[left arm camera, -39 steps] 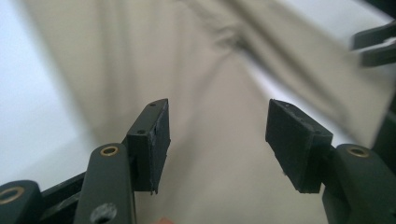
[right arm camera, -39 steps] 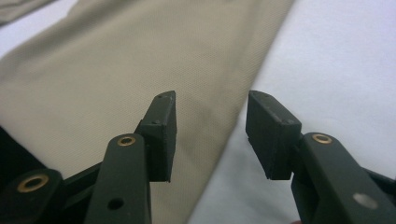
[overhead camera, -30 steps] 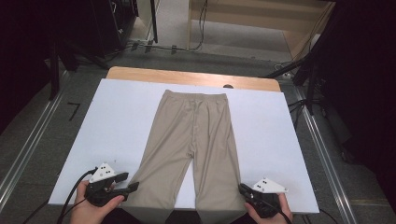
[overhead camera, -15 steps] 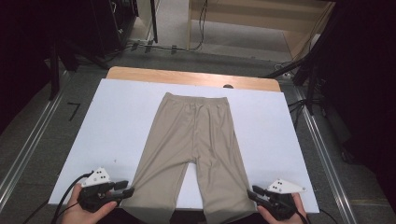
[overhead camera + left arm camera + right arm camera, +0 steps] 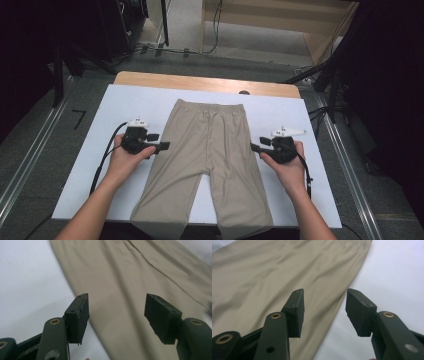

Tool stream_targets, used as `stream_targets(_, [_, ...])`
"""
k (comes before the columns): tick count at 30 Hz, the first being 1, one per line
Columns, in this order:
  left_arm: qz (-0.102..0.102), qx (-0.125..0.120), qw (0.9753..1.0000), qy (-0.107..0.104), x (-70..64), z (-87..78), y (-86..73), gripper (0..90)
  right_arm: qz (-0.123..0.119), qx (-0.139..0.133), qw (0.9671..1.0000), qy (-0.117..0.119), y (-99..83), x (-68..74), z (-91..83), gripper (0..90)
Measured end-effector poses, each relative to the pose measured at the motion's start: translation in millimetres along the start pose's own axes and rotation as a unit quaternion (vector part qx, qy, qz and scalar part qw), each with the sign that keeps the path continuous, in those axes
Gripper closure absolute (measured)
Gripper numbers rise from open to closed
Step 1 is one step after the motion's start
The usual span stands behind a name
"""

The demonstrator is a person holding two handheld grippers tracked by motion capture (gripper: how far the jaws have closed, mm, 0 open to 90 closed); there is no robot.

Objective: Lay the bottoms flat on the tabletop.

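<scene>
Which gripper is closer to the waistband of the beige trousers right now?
Left, slightly. The left gripper sits at the outer edge of the beige trousers, a bit farther up toward the waistband. The right gripper sits at the opposite edge, about level. Both are open.

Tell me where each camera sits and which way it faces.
High view: above the person's side, facing forward and down on the table; forearms, left gripper, right gripper.
Left gripper view: rides that gripper, over the trousers' edge; own open fingers.
Right gripper view: likewise at the opposite edge; open fingers.
All share the trousers.
</scene>
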State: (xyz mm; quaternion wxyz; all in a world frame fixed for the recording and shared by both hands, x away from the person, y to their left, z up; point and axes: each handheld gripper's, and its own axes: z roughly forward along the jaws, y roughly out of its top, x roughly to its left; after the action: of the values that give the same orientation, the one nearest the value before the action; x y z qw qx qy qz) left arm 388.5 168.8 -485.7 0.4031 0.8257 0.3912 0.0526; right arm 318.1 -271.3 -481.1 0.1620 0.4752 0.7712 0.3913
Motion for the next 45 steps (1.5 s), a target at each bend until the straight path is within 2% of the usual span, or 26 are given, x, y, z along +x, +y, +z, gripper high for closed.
stream_targets(1, [-0.002,0.001,1.0,0.001,4.2,7.4,6.6,37.5,0.007,0.001,1.0,-0.002,6.3,-5.9,8.0,47.7])
stream_targets(4, [-0.007,0.005,0.9997,0.022,15.2,26.4,23.5,37.5,0.016,0.009,0.9998,-0.009,23.6,-21.8,32.9,48.2])
stream_targets(9, [-0.012,0.018,0.9984,0.052,31.6,49.6,43.5,38.9,0.037,0.019,0.9991,-0.013,43.2,-37.8,63.3,48.4])
stream_targets(10, [-0.015,0.016,0.9978,0.062,34.8,52.6,46.5,39.4,0.04,0.02,0.9989,-0.012,47.0,-40.9,68.7,48.4])
stream_targets(12, [-0.034,0.015,0.9969,0.069,42.1,59.6,51.0,41.1,0.043,0.021,0.9987,-0.015,54.4,-46.1,78.2,48.8])
stream_targets(15, [-0.044,0.008,0.996,0.078,49.1,65.6,58.1,42.8,0.042,0.032,0.9982,-0.029,64.5,-52.8,91.4,48.9])
stream_targets(19, [-0.043,0.013,0.9959,0.078,55.3,72.7,68.2,43.2,0.047,0.041,0.9975,-0.035,72.7,-61.9,104.9,49.0])
stream_targets(22, [-0.041,0.017,0.9958,0.08,56.4,78.1,73.5,44.8,0.026,0.053,0.9974,-0.041,75.1,-63.4,117.7,51.3])
stream_targets(24, [-0.04,0.016,0.9956,0.084,56.0,80.7,75.6,46.7,0.026,0.051,0.9973,-0.047,75.7,-66.0,125.4,52.4])
stream_targets(25, [-0.031,0.019,0.9948,0.095,54.7,81.7,76.3,49.7,0.029,0.05,0.9972,-0.046,75.8,-66.7,128.0,52.4])
stream_targets(26, [-0.018,0.025,0.9927,0.117,53.1,82.0,77.2,57.9,0.03,0.053,0.997,-0.048,75.8,-67.6,131.3,53.5])
stream_targets(28, [-0.018,0.025,0.9926,0.118,51.6,84.2,78.1,66.1,0.039,0.048,0.9966,-0.054,76.8,-68.5,132.6,61.2])
stream_targets(29, [-0.009,0.03,0.9907,0.133,50.4,84.9,78.7,71.0,0.042,0.047,0.9965,-0.055,77.1,-68.4,133.3,64.2])
stream_targets(30, [-0.013,0.032,0.9906,0.133,50.7,85.1,79.9,77.4,0.037,0.049,0.9967,-0.053,77.3,-68.0,133.2,71.8])
stream_targets(31, [-0.024,0.038,0.9924,0.114,52.4,84.7,81.6,82.0,0.034,0.048,0.9973,-0.043,77.5,-67.3,133.8,73.9])
stream_targets(32, [-0.02,0.044,0.9922,0.115,52.5,84.4,83.2,90.0,0.031,0.049,0.9975,-0.039,77.7,-66.4,134.4,79.3])
stream_targets(34, [-0.008,0.055,0.9919,0.114,53.3,85.3,86.7,90.0,0.031,0.056,0.9973,-0.034,79.3,-67.9,133.8,84.9])
stream_targets(36, [0.008,0.052,0.9887,0.14,56.4,82.7,91.5,90.0,0.038,0.06,0.9967,-0.038,82.5,-70.1,132.3,86.1])
stream_targets(38, [-0.006,0.032,0.9886,0.147,64.5,76.4,98.0,90.0,0.027,0.052,0.9972,-0.047,88.6,-71.8,130.1,86.6])
stream_targets(39, [-0.006,0.027,0.9892,0.144,67.7,74.0,101.6,90.0,0.02,0.046,0.9974,-0.051,92.7,-72.5,129.0,86.7])
stream_targets(41, [0.001,0.021,0.9879,0.154,71.9,72.3,108.1,90.0,0.012,0.039,0.9974,-0.059,101.4,-73.8,127.3,86.9])
stream_targets(43, [-0.008,0.011,0.9873,0.158,77.1,74.0,112.3,90.0,0.0,0.035,0.9969,-0.07,108.5,-75.6,128.4,87.0])
stream_targets(45, [-0.02,0.005,0.9879,0.154,82.7,77.0,112.7,90.0,-0.004,0.031,0.9962,-0.082,112.7,-77.8,131.2,87.0])
